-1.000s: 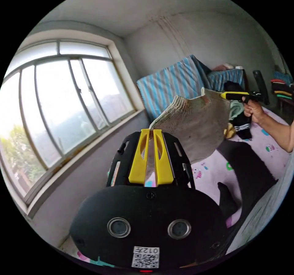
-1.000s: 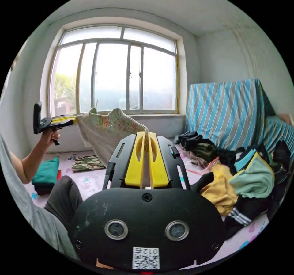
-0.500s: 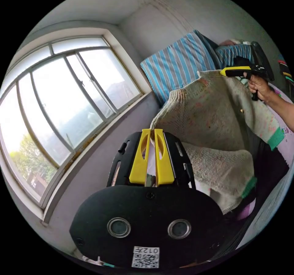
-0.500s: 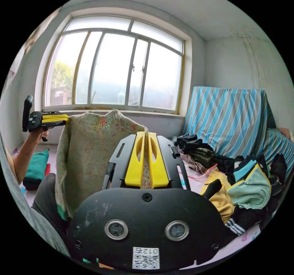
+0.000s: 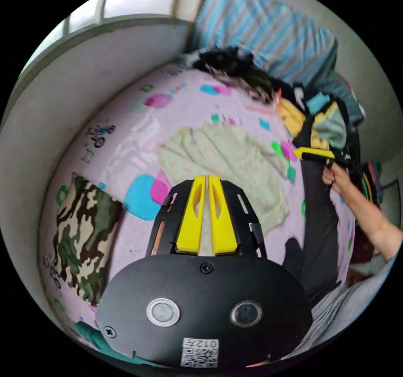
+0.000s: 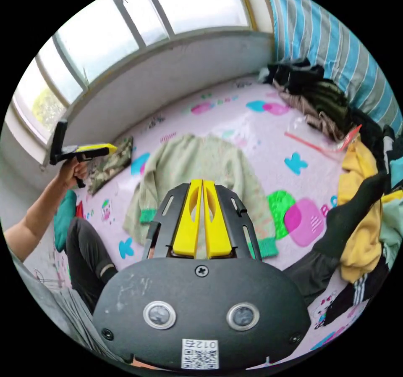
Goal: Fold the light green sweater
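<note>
1. On the pink patterned play mat (image 6: 268, 141), near the wall under the window (image 6: 126, 36): the light green knitted sweater (image 6: 197, 162) lies spread flat, sleeves out to both sides, darker green cuffs and hem showing.
2. Left claw (image 5: 207, 178): yellow jaws close together, nearly touching at the tips, nothing between them; raised over the sweater (image 5: 226, 158).
3. Right claw (image 6: 202, 182): yellow jaws likewise drawn close, holding nothing, above the sweater's lower part.
4. In the right gripper view, the left claw (image 6: 110, 146) sits in a hand (image 6: 73, 171) off the sweater's side, above a folded camouflage garment (image 6: 110, 163).
5. A heap of mixed clothes (image 6: 369, 209) lies beside the sweater, by a blue-and-grey striped cover (image 6: 331, 45).
6. The person's dark-trousered leg (image 6: 84, 251) rests on the mat.
</note>
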Demonstrator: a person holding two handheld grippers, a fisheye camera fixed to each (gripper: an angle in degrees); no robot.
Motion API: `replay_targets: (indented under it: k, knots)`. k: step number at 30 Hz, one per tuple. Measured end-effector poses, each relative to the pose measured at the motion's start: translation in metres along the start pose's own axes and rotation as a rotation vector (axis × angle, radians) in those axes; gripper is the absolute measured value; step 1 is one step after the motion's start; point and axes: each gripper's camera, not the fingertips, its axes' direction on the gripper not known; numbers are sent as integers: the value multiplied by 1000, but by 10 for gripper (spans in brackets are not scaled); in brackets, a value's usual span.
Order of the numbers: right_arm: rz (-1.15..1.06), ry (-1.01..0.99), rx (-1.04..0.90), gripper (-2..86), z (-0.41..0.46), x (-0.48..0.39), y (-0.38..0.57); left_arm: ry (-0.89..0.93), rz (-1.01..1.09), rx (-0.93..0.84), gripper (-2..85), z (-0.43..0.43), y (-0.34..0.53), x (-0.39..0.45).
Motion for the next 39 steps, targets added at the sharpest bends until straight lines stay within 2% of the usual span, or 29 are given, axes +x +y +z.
replay_targets:
  k: [3,7,8,9,13,16,20,25,28,31,33,39]
  knots:
    - [0,-43,-132,-8,66,-6,13,34,100,-195,7,62,14,33]
    - [-70,59,-232,-9,123,-20,8,-73,122,-380,6,114,28,40]
    - [-102,81,-286,-9,142,-24,5,-79,117,-323,6,107,27,35]
    - [-134,125,-335,-9,160,-27,4,-80,109,-340,6,108,26,31]
    - [-225,173,-333,-9,181,-37,-1,-98,123,-417,5,102,17,12]
    - [-352,237,-439,-9,202,-50,-5,-51,136,-458,4,96,20,-6]
    - [-391,266,-513,-9,227,-57,-8,40,73,-438,1,84,29,-35]
    - [-443,347,-483,-9,248,-61,-2,223,-51,-427,3,65,36,-70]
    - [-390,330,-457,-8,252,-48,-1,194,-86,-343,4,35,41,-86]
    - [-258,223,-397,-2,242,-28,-8,136,-119,-266,5,11,42,-98]
    - [-215,156,-260,11,224,-28,-12,161,-145,-231,5,6,40,-105]
    - [-150,-113,-235,63,258,-32,-32,126,-221,-184,5,9,34,-117]
